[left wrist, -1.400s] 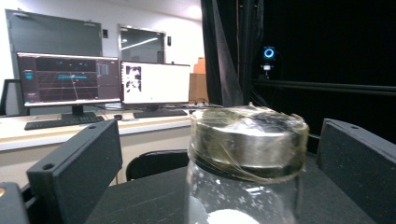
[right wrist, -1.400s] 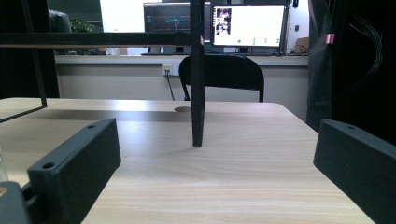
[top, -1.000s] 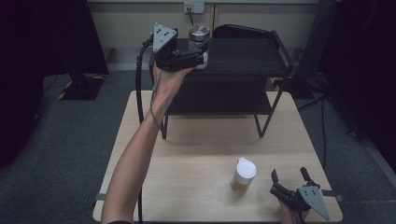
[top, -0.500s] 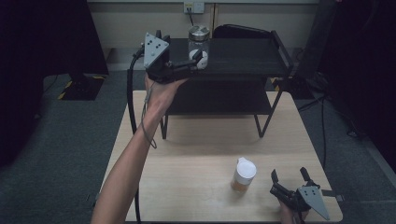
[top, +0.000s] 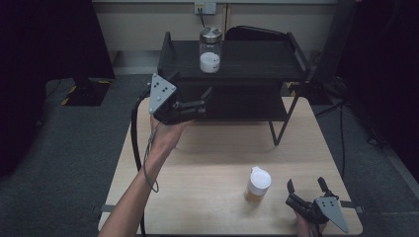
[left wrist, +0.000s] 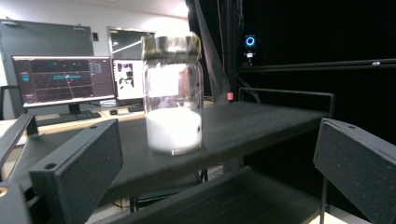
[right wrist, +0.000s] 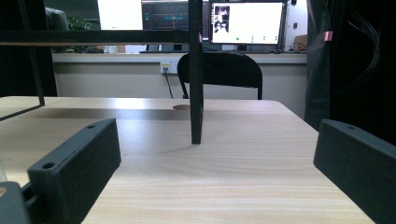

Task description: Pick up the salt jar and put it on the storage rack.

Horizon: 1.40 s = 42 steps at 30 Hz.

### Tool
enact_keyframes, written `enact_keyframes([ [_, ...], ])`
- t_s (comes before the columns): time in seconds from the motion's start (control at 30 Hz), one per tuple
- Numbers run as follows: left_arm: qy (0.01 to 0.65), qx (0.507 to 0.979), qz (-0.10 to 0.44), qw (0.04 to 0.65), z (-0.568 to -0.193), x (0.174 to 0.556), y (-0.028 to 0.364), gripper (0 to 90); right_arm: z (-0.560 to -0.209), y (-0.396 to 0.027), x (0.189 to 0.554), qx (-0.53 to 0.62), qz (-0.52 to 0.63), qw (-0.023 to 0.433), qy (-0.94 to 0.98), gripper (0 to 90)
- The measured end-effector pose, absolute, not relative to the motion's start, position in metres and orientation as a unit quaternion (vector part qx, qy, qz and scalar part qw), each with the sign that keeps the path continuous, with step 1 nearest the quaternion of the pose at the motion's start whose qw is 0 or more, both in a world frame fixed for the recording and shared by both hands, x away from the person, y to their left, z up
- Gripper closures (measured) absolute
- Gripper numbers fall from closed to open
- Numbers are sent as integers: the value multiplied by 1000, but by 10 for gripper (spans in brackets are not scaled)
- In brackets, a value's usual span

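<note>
The risk I judge here: the left claw (top: 195, 101), with its jaws spread and holding nothing, is near the black shelf (top: 257, 61), and a careless move could strike its edge or knock the glass jar (top: 210, 49). The jar stands on the top shelf, far and right of this claw, apart from it. The right claw (top: 306, 190) rests spread on the worktop (top: 207, 163), just right of a small white-lidded bottle (top: 258, 185).

Your wooden table (top: 207, 197) carries a black shelf rack (top: 257, 106) along its far edge and a white-capped bottle (top: 257, 185) near the front right corner. A glass jar (top: 210, 49) stands on the rack's top shelf.
</note>
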<state>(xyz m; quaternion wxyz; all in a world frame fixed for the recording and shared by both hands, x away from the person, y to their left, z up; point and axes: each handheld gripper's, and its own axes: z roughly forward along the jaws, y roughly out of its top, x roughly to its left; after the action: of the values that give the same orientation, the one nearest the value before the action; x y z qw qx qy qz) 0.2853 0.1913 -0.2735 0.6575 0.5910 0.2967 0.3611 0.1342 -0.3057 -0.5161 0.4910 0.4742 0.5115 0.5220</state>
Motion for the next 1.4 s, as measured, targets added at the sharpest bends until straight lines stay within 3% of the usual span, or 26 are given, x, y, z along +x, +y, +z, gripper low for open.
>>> enact_keyframes([
  [0.4, 341, 580, 370, 641, -339, 239, 202, 11, -516, -307, 133, 471, 524, 489, 514, 0],
  [0.67, 348, 567, 412, 623, -392, 207, 185, 12, -515, -307, 133, 472, 523, 487, 515, 0],
  [0.8, 340, 586, 428, 598, -414, 198, 174, 17, -516, -307, 133, 472, 524, 487, 516, 0],
  [1.4, 392, 571, 401, 599, -492, 174, 189, 11, -515, -308, 133, 470, 525, 485, 518, 0],
])
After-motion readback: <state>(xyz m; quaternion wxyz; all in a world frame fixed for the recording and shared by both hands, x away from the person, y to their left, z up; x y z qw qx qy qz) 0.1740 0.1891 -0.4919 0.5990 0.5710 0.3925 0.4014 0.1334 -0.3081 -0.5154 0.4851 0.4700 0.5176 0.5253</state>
